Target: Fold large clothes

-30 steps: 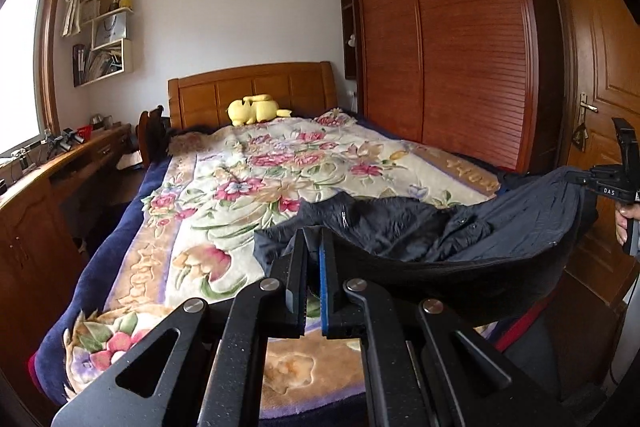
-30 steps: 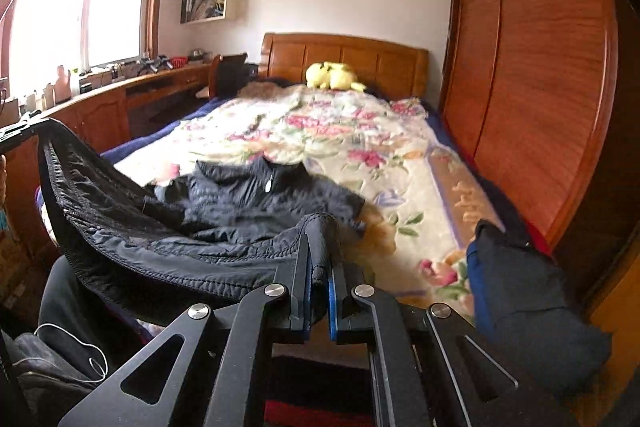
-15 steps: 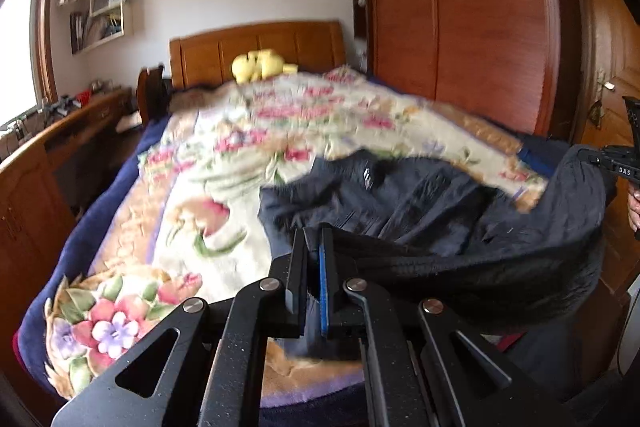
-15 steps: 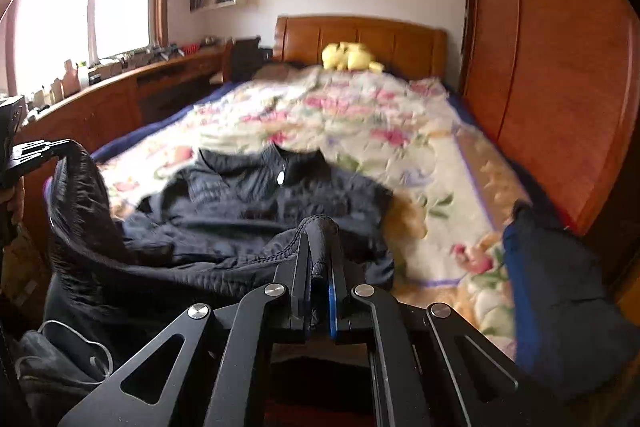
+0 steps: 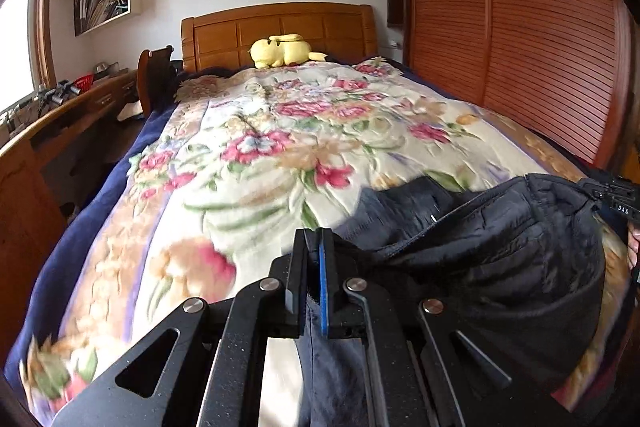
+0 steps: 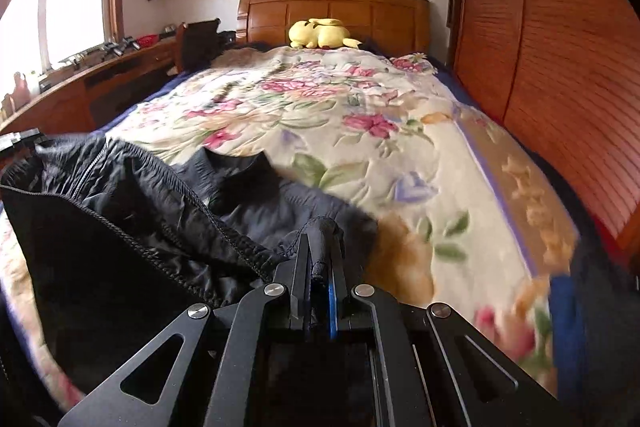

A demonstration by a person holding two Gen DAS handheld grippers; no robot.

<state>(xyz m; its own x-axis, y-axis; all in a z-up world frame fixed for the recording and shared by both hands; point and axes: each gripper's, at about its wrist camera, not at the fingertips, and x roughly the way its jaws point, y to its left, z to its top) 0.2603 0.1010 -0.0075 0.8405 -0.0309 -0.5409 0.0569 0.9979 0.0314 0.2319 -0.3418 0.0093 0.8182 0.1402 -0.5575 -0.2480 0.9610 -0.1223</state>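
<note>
jaws of left gripper (image 5: 314,241) and right gripper (image 6: 320,243) clamped on jacket (image 6: 132,211)

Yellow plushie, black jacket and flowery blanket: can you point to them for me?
yellow plushie (image 5: 285,51), left wrist view, on its round body by the headboard.
black jacket (image 6: 132,211), right wrist view, on its shiny lifted hem.
flowery blanket (image 6: 360,131), right wrist view, on a pink flower mid-bed.

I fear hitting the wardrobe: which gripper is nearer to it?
Right. The right gripper grips the jacket on the wardrobe side; the left gripper, toward the desk.
</note>
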